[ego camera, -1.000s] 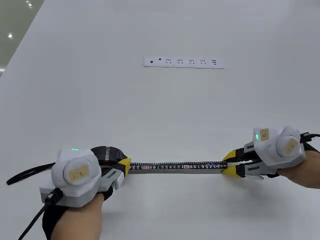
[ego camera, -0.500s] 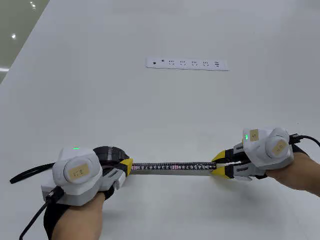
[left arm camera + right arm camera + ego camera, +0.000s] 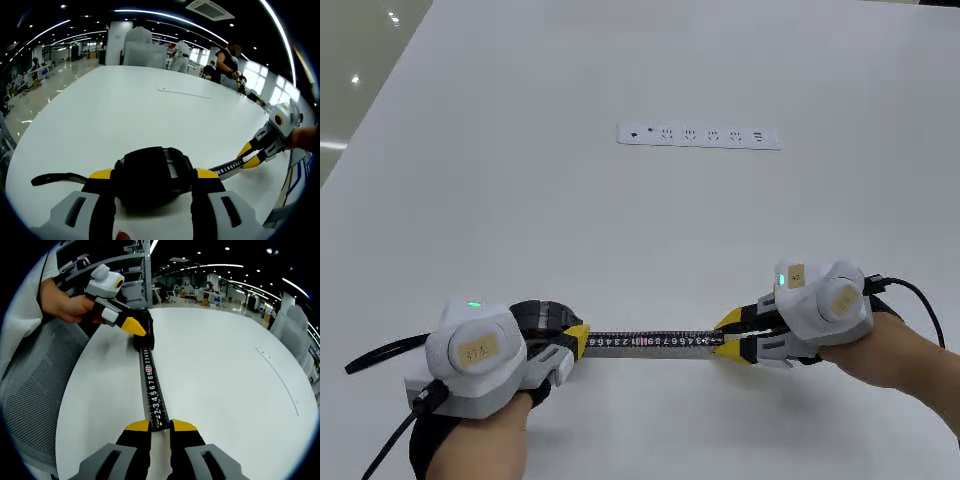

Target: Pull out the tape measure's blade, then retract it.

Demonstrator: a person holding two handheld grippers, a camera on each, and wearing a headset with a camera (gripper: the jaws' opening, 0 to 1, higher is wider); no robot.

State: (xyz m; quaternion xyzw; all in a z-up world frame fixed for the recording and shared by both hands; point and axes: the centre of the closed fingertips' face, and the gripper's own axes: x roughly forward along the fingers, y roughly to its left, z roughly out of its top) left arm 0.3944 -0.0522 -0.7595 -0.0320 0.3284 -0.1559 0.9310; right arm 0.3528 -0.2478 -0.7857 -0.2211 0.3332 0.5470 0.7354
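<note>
Tape measure case (image 3: 542,318) sits on the table (image 3: 620,230), nearer the person than the power strip (image 3: 700,135) and left of it. Left gripper (image 3: 155,175): fingers clenched around the case. Blade (image 3: 650,340) drawn out rightward from the case, numbers facing up. Right gripper (image 3: 730,335): fingers pinching the blade's tip, nearer the person than the power strip's right half.

I'm seeing a white table (image 3: 620,230) carrying a white power strip (image 3: 699,135), lying flat toward its far side. Nearer me, the tape measure (image 3: 542,318) is sitting on it, its blade (image 3: 650,340) stretching rightward.
</note>
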